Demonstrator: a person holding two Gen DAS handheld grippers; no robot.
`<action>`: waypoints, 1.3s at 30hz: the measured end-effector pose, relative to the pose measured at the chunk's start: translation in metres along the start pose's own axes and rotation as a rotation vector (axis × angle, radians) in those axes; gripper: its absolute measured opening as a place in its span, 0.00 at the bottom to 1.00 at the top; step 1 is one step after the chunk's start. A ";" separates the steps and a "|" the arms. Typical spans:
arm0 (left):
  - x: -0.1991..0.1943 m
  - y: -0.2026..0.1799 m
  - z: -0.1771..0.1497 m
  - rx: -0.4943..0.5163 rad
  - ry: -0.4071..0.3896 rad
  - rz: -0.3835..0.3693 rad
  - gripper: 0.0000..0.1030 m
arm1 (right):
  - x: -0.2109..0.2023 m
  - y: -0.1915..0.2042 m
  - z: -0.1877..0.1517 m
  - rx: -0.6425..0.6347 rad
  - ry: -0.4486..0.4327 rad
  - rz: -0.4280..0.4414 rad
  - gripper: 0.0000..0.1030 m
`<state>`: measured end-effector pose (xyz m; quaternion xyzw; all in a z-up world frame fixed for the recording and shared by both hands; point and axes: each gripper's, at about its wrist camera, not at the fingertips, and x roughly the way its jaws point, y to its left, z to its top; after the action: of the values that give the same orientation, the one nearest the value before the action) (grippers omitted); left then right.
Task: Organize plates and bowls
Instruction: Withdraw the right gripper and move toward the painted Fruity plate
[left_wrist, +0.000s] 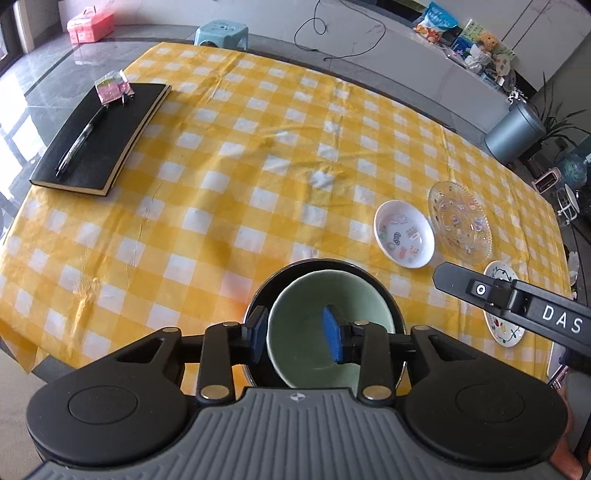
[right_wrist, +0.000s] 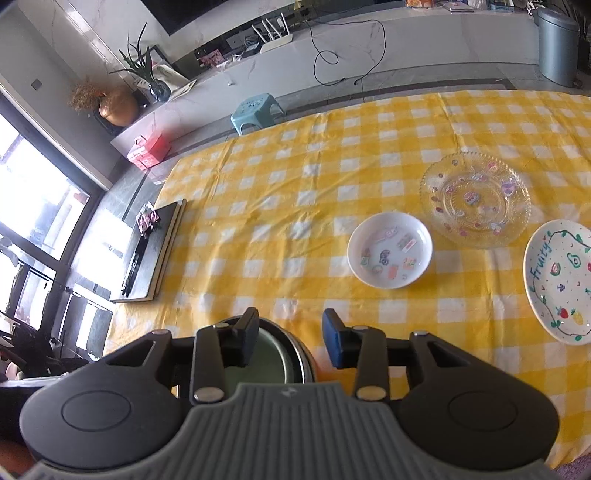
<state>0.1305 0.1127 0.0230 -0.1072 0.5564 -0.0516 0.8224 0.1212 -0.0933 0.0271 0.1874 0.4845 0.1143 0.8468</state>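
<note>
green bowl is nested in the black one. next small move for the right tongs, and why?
Probably swing the right tongs toward the small white sticker-printed dish. The pale green ceramic bowl already sits inside the black round bowl, both tongs look open and grip nothing, and that dish lies nearest, still loose beside the clear patterned glass plate and the white "Fruity" plate.

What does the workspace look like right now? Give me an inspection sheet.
Surface: yellow checked tablecloth, wrinkled.
Job's things: green bowl nested in dark bowl; small white dish, glass plate and Fruity plate lie apart, unstacked.
Clutter: black notebook with pen and a small packet on top.
Grippers: left gripper open, astride the green bowl's rim, pads clear; right gripper open, nothing between.
Cables: black cable on the floor beyond the table.
Surroundings: blue stool, pink box, grey bin.
</note>
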 end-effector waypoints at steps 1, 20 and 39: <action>-0.002 -0.003 -0.002 0.015 -0.011 -0.011 0.44 | -0.003 -0.003 0.000 0.000 -0.013 0.001 0.38; 0.001 -0.072 -0.042 0.085 -0.332 -0.234 0.53 | -0.037 -0.091 -0.055 0.045 -0.309 -0.041 0.40; 0.087 -0.169 -0.098 0.201 -0.272 -0.358 0.52 | -0.026 -0.219 -0.108 0.218 -0.379 -0.204 0.45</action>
<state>0.0783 -0.0808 -0.0510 -0.1277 0.4048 -0.2366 0.8740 0.0175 -0.2783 -0.0962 0.2461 0.3428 -0.0618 0.9045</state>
